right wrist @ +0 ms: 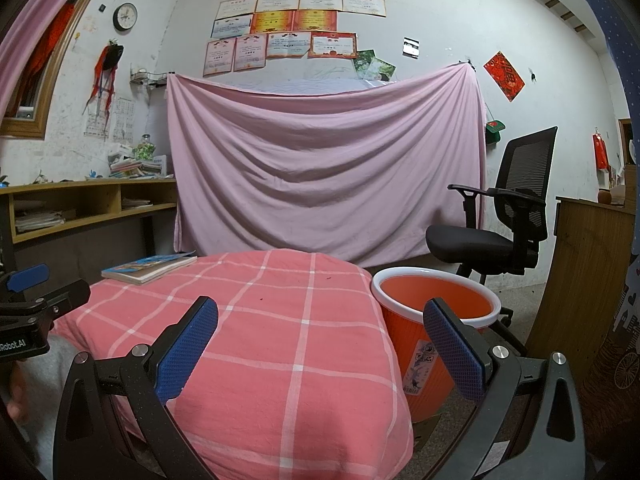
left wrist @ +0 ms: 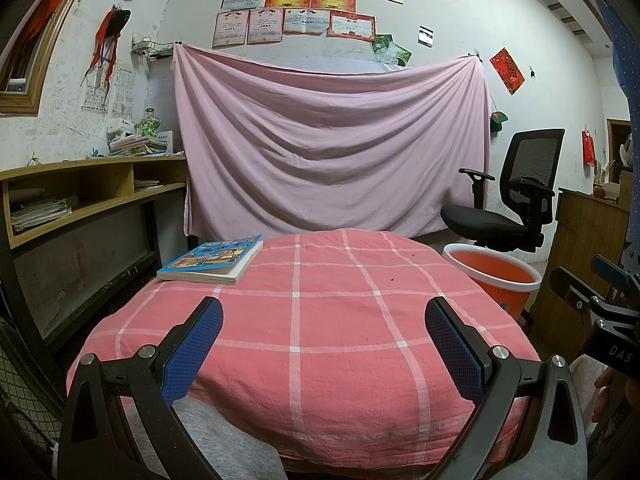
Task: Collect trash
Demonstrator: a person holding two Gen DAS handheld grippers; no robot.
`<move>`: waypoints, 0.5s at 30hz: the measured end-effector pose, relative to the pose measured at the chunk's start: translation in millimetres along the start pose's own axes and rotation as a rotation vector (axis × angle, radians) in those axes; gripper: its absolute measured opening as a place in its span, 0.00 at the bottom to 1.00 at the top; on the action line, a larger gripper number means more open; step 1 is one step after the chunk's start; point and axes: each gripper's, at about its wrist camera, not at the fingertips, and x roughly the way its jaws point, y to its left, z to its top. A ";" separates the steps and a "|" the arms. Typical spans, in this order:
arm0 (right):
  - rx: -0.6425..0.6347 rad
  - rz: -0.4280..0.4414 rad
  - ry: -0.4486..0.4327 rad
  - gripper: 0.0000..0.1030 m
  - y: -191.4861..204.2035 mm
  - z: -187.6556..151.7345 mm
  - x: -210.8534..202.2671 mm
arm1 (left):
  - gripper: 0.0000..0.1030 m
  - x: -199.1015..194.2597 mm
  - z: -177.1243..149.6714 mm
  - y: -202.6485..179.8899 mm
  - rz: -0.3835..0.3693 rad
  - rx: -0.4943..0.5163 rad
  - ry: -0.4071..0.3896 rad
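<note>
- Pink sheeting drapes the far wall in the left wrist view, and near us a red checked cloth [left wrist: 320, 320] covers a rounded table
- We see our left gripper [left wrist: 324, 344] hovering low over the near edge of that cloth, jaws spread wide with nothing between the blue pads, which we judge is a ready stance before any pick
- We find a book [left wrist: 212, 258] lying flat at the far left of the cloth, spine running left to right; we take it for a belonging, not trash
- We can make out only a few tiny dark specks [left wrist: 393, 279] on the cloth right of centre; too small for us to give a long axis or heading
- We note the orange bin [left wrist: 496, 276] on the floor just beside the table's right edge, mouth up, placed, we judge, so trash can drop straight off the table side
- From the right wrist view, our right gripper [right wrist: 320, 340] sits over the cloth's right edge, jaws likewise spread and empty, its right pad in front of the bin [right wrist: 436, 300]
- We see the bin interior bare as far as it shows; the office chair [right wrist: 496, 216] stands beyond it, well apart from us
- We see the specks [right wrist: 260, 299] mid-cloth here too, so we judge collecting is barely begun or nearly over; we cannot tell which
</note>
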 end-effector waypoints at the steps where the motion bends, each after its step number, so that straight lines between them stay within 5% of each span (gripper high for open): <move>1: 0.000 0.000 0.000 1.00 0.1 0.0 0.0 | 0.96 -0.2 -0.5 -0.2 0.001 0.000 0.000; 15: 0.000 0.000 0.000 1.00 0.3 0.0 0.0 | 0.96 -0.5 -0.9 -1.4 0.001 0.000 0.000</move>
